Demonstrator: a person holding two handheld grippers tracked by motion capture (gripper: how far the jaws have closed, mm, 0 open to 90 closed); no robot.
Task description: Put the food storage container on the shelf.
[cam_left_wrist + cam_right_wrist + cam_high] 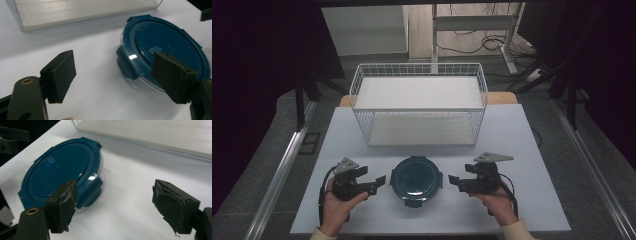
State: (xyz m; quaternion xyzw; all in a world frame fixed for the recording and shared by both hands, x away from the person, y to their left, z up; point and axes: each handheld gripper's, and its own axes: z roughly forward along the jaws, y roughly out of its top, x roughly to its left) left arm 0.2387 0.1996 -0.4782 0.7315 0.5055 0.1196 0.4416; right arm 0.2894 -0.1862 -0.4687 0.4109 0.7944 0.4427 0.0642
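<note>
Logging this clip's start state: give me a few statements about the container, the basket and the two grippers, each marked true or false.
1. The round container has its blue lid on. True.
2. The container sits inside the wire basket. False: it rests on the white table, in front of the basket.
3. The left gripper is clamped on the container. False: its fingers are spread, touching nothing.
4. The right gripper is open beside the container. True.
5. The basket holds several items. False: no items are visible in it.
</note>
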